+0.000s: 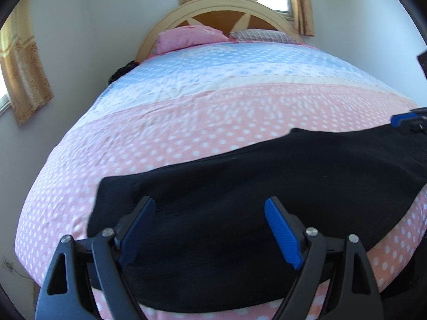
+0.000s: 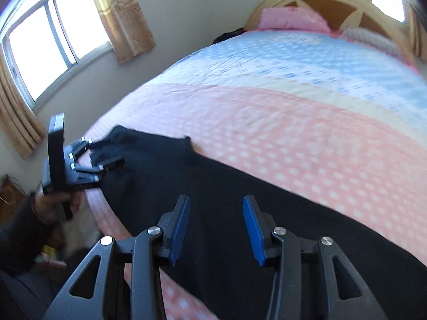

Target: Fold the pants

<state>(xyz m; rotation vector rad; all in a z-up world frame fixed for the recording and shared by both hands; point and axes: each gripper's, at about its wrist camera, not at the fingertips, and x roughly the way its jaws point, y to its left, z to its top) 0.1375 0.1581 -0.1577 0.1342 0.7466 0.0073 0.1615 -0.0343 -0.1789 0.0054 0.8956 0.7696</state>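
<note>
Black pants (image 1: 240, 186) lie flat across the near end of the bed, running left to right; they also show in the right wrist view (image 2: 240, 200). My left gripper (image 1: 210, 208) is open, its blue pads spread wide just above the pants' left end. It also shows in the right wrist view (image 2: 106, 154), at the pants' far left end. My right gripper (image 2: 216, 208) is open above the middle of the pants, holding nothing. Its blue tip shows in the left wrist view (image 1: 408, 121) at the right edge, over the pants' far end.
The bed (image 1: 213, 112) has a pink and blue dotted cover. Two pillows (image 1: 192, 37) lie by a wooden headboard (image 1: 221, 8). Walls and curtained windows (image 2: 48, 37) stand on the left and behind. The bed's near edge curves off below the pants.
</note>
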